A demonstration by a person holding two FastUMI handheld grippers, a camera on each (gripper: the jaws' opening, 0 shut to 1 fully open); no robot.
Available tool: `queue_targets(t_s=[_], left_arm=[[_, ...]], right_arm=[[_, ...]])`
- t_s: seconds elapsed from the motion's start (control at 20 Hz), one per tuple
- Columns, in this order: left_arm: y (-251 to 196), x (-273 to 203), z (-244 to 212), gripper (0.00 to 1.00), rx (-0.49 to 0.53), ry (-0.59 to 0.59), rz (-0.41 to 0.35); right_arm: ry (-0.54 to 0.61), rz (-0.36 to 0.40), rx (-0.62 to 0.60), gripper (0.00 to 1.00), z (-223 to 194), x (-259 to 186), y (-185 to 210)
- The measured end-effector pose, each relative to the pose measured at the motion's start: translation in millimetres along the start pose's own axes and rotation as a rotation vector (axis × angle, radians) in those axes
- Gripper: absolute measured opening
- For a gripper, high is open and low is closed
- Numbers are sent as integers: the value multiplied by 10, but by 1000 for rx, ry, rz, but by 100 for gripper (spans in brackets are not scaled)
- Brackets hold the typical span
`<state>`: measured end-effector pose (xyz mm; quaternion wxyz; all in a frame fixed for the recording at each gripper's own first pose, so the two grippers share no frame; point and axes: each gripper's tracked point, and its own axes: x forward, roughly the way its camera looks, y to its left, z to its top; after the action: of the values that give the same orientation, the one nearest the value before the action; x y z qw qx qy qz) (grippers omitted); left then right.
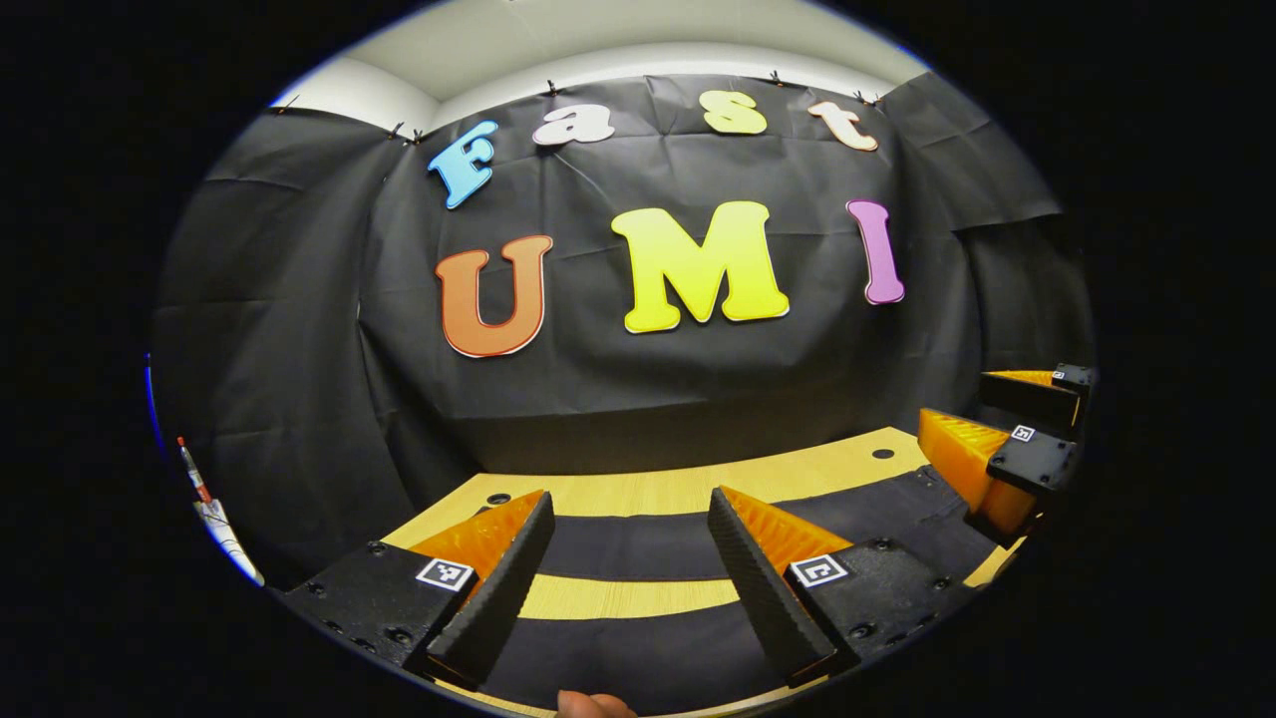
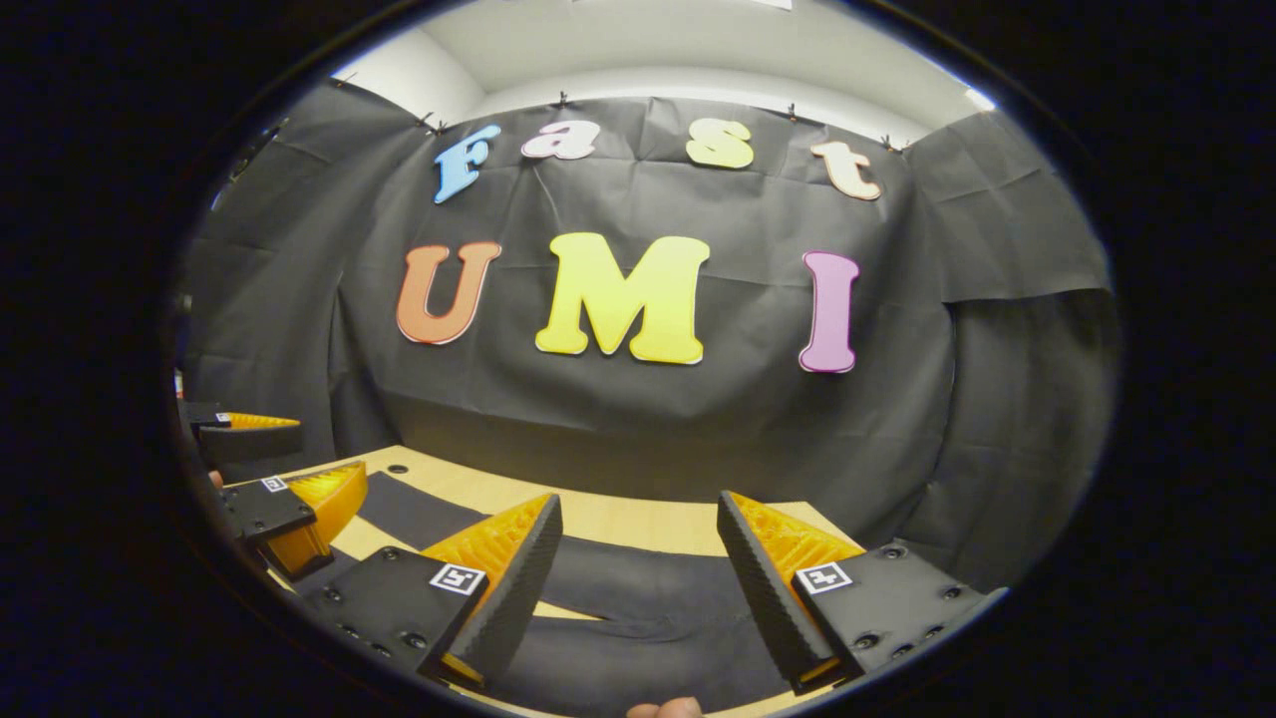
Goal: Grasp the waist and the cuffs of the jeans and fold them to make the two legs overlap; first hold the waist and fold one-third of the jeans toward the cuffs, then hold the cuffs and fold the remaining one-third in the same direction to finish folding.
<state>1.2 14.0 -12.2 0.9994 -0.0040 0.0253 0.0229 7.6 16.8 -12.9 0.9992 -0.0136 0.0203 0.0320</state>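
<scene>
Left gripper: the left gripper (image 1: 630, 538), with orange ribbed fingers faced in black textured pads, hangs just above the table; its jaws stand wide apart with nothing between them; in the right gripper view it shows at the left edge (image 2: 261, 461), also spread.
Right gripper: the right gripper (image 2: 638, 543), of the same orange-and-black build, is likewise spread wide and grips nothing; in the left gripper view it appears at the far right (image 1: 982, 419), over the cloth there.
Jeans: the dark, near-black denim jeans (image 1: 638, 543) lie flat on the table, the two legs running as separate dark bands with a strip of bare wood between them; in the right gripper view the legs (image 2: 638, 583) run from the left side and pass under both fingers.
Table: the light yellow wooden table (image 1: 678, 489) carries the jeans; small dark round holes sit near its far edge.
Fingertip: a person's fingertip (image 1: 588, 705) shows at the bottom edge of the left gripper view; another fingertip (image 2: 666, 709) shows in the right gripper view.
</scene>
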Motion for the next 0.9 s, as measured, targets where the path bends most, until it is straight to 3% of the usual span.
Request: queue_targets(t_s=[0.2,0.35,0.55,0.9], left_arm=[[80,-56,-54,99,-5,18,3],[292,-246,-300,99,-118,107,17],[737,-622,-953,99,-328,324,124],[1369,-1111,-2127,99,-846,650,410]], right_arm=[[0,11,-3,95,-8,-5,24],[3,13,-10,95,-34,-54,3],[39,10,-10,95,-168,-107,-44],[54,7,-34,97,-200,-154,-77]])
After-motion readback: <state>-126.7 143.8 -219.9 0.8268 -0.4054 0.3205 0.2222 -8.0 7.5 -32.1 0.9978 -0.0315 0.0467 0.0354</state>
